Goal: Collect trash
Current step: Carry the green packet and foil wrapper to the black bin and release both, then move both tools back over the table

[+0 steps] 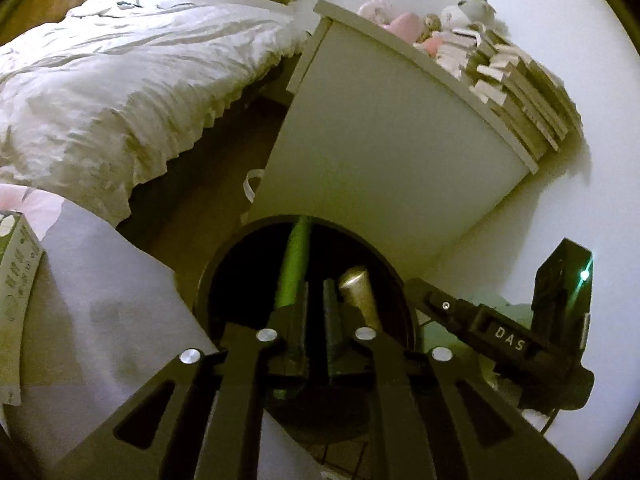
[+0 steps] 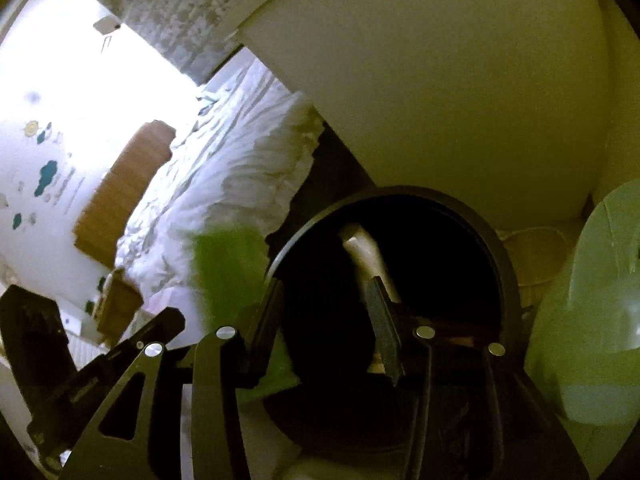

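A round black trash bin [image 1: 224, 264] stands on the floor next to a white cabinet [image 1: 380, 152]. My left gripper [image 1: 316, 312] hovers over its mouth with the jaws nearly together and nothing between them. A green wrapper [image 1: 294, 268] and a pale crumpled piece [image 1: 358, 288] lie inside the bin. My right gripper [image 2: 324, 312] is open above the same bin [image 2: 500, 248]. A blurred green wrapper [image 2: 228, 276] is at its left finger, over the bin's rim. A pale piece [image 2: 366, 252] shows inside. The right gripper's body [image 1: 500, 336] shows in the left wrist view.
A bed with a white ruffled duvet [image 1: 120, 92] lies to the left. Books [image 1: 516, 92] and soft toys [image 1: 404, 20] sit on the cabinet top. A cardboard box [image 1: 16, 280] rests on a pale cloth at the left. A pale green rounded object [image 2: 592, 320] stands right of the bin.
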`<state>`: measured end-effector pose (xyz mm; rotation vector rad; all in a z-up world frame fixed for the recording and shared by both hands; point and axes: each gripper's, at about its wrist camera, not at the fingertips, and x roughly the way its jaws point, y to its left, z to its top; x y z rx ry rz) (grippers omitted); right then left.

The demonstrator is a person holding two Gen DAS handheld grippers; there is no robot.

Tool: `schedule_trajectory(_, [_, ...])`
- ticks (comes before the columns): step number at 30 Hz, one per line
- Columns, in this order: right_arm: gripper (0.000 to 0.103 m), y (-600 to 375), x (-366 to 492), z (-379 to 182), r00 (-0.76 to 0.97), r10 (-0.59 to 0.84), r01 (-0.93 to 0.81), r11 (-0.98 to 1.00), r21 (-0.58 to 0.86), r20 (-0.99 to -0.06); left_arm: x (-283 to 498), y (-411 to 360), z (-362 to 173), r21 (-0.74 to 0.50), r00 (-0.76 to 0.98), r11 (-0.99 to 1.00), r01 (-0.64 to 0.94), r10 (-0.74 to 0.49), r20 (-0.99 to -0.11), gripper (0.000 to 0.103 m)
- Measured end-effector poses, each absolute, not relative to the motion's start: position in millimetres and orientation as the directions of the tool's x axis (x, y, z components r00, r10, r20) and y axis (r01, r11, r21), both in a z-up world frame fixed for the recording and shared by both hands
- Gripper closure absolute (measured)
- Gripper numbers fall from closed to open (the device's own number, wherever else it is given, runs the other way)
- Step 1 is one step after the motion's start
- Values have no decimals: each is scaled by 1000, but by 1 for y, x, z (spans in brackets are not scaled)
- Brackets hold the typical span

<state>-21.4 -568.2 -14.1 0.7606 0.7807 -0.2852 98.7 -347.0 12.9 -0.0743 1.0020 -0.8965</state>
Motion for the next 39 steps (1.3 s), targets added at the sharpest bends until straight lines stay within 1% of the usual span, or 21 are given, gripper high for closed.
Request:
schedule_trajectory(1, [58, -566, -20, -14, 688, 38, 496, 705, 507, -724, 97, -347, 12, -437, 222, 654, 617, -678, -701, 72])
schedule_trajectory(2, [58, -565, -21, -13, 689, 38, 494, 706, 507, -724, 96, -345, 13, -437, 224, 656, 615, -677, -701, 55])
schedule_trajectory(3, [58, -564, -20, -12, 689, 40, 492, 708, 507, -723, 95, -343, 14, -438, 231, 657, 613, -680, -696, 49])
schedule_trajectory(7, [58, -558, -22, -3, 693, 45, 475, 722, 503, -720, 87, -328, 22, -448, 245, 662, 601, -686, -685, 47])
schedule_trajectory(9, [58, -553, -23, 1, 695, 53, 465, 728, 504, -717, 82, -318, 27, -446, 262, 669, 594, -685, -680, 39])
schedule_trajectory(13, [58, -535, -23, 15, 706, 68, 432, 748, 504, -705, 68, -288, 39, -439, 308, 695, 570, -676, -670, 35])
schedule_trajectory(15, [58, -525, -21, 23, 711, 79, 410, 761, 503, -699, 60, -269, 45, -438, 332, 711, 550, -667, -667, 30])
schedule_trajectory(19, [58, -496, -15, 37, 710, 110, 357, 795, 490, -695, 42, -220, 57, -421, 402, 757, 500, -633, -661, 29])
schedule_trajectory(22, [58, -471, -10, 47, 706, 136, 310, 823, 475, -695, 32, -177, 61, -414, 456, 800, 434, -592, -665, 29])
schedule_trajectory(24, [58, -453, -4, 54, 702, 158, 274, 840, 468, -694, 26, -148, 63, -405, 499, 830, 384, -555, -665, 29])
schedule_trajectory(27, [42, -424, 0, 62, 698, 191, 220, 860, 460, -690, 15, -100, 66, -365, 572, 884, 293, -468, -674, 29])
schedule_trajectory(31, [42, -378, 7, 71, 676, 264, 103, 891, 442, -688, 1, -38, 60, -323, 633, 933, 160, -348, -691, 28])
schedule_trajectory(33, [42, -355, 9, 74, 659, 300, 46, 899, 435, -690, -3, -12, 52, -305, 638, 948, 94, -292, -713, 23])
schedule_trajectory(34, [42, -342, 10, 76, 650, 316, 18, 903, 429, -692, -5, -2, 48, -295, 638, 953, 67, -268, -722, 23])
schedule_trajectory(36, [42, -314, 12, 78, 627, 352, -53, 910, 412, -695, -9, 16, 38, -294, 628, 956, 24, -243, -739, 19])
schedule_trajectory(39, [42, -267, 12, 79, 586, 390, -158, 915, 372, -710, -13, 39, 21, -298, 602, 954, -35, -218, -768, 19])
